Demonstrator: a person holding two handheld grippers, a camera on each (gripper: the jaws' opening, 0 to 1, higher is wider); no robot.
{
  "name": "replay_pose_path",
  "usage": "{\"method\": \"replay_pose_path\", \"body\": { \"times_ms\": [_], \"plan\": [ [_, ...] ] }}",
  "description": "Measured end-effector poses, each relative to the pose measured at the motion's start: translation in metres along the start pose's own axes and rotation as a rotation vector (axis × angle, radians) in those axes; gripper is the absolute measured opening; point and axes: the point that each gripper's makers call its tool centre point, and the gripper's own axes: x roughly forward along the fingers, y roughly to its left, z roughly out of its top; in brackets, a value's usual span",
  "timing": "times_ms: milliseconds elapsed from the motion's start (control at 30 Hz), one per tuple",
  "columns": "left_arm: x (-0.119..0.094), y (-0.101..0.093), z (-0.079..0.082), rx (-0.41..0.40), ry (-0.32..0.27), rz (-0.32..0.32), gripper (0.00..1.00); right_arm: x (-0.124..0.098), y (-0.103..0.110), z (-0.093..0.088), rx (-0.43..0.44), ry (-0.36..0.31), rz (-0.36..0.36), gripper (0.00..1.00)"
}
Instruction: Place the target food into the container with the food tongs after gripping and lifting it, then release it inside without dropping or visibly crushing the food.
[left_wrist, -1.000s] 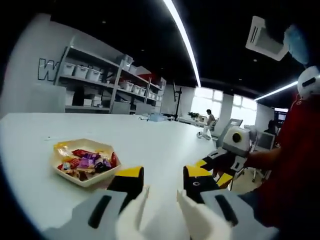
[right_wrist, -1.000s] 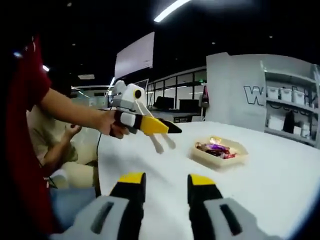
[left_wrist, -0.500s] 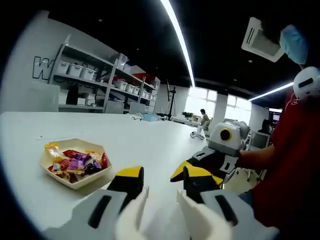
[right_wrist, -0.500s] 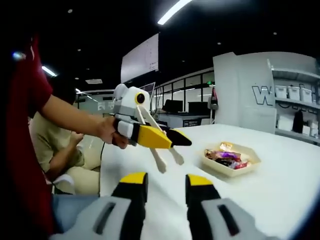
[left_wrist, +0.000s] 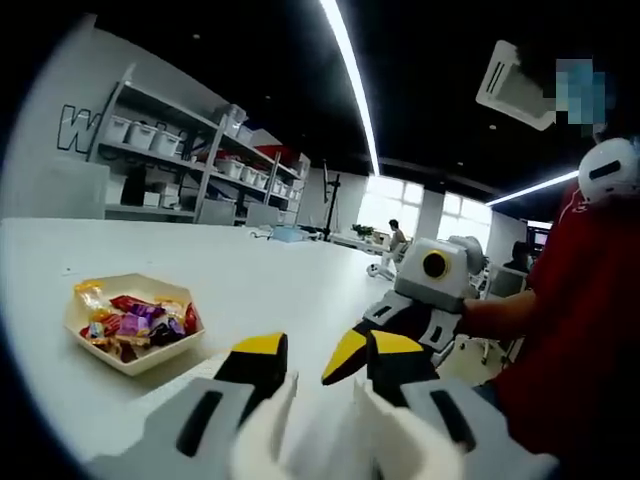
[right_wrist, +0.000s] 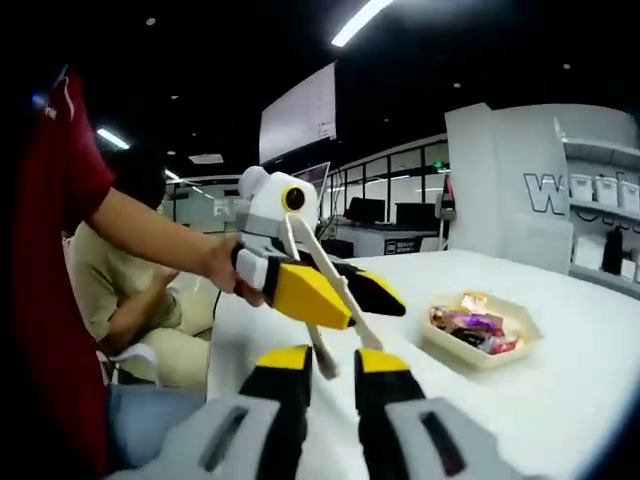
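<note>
The broad white bench (left_wrist: 280, 280) carries a shallow cream hexagonal tray (left_wrist: 132, 358) heaped with small wrapped sweets in red, purple and yellow foil (left_wrist: 135, 322); in the right gripper view the same tray (right_wrist: 480, 355) sits out toward the bench's far side, well apart from both tools. The left tool (left_wrist: 320, 395), grey-bodied with yellow-and-black jaw tips, has a pair of pale, cream-coloured food tongs (left_wrist: 315, 425) rising between its jaws, and in the right gripper view that left tool (right_wrist: 330, 290) is seen with the tongs' two thin blades (right_wrist: 335, 335) pointing down over the bench edge nearest the person, so it appears clenched on the tongs. The right tool (right_wrist: 333, 365) has its jaws close together with a narrow gap, nothing visibly in them, just beside the tongs' tips. No separate receiving container can be made out. By my reading the task is barely begun: the tongs are in hand, but no sweet is gripped, lifted or placed, and the reach to the tray is all ahead.
</note>
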Motion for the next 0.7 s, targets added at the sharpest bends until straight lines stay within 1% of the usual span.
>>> {"method": "replay_pose_path", "body": {
  "times_ms": [100, 233, 300, 433, 533, 567, 633, 667, 700],
  "plan": [
    [-0.001, 0.000, 0.001, 0.000, -0.001, -0.001, 0.30, 0.001, -0.001, 0.000, 0.004, 0.005, 0.007, 0.08],
    [-0.002, -0.001, 0.003, -0.002, -0.007, -0.007, 0.30, 0.002, 0.003, 0.001, 0.014, 0.009, 0.038, 0.05],
    [-0.002, -0.003, 0.003, -0.001, -0.011, -0.017, 0.30, 0.004, 0.008, 0.000, 0.034, 0.017, 0.067, 0.04],
    [-0.001, -0.008, 0.000, 0.002, 0.000, -0.038, 0.30, 0.005, 0.012, -0.003, 0.037, 0.043, 0.093, 0.03],
    [-0.003, -0.013, 0.000, -0.004, 0.003, -0.061, 0.31, 0.003, 0.019, -0.002, 0.017, 0.042, 0.136, 0.01],
    [-0.004, -0.013, -0.001, -0.007, 0.006, -0.068, 0.31, 0.002, 0.023, -0.001, 0.010, 0.040, 0.163, 0.00],
    [-0.005, -0.014, -0.003, -0.004, 0.018, -0.073, 0.34, 0.000, 0.028, -0.003, -0.021, 0.056, 0.192, 0.00],
    [-0.006, -0.015, -0.006, -0.005, 0.033, -0.078, 0.35, -0.001, 0.031, -0.004, -0.051, 0.069, 0.209, 0.00],
    [-0.006, -0.015, -0.007, -0.009, 0.035, -0.074, 0.35, 0.000, 0.031, -0.005, -0.048, 0.069, 0.202, 0.00]
  ]
}}
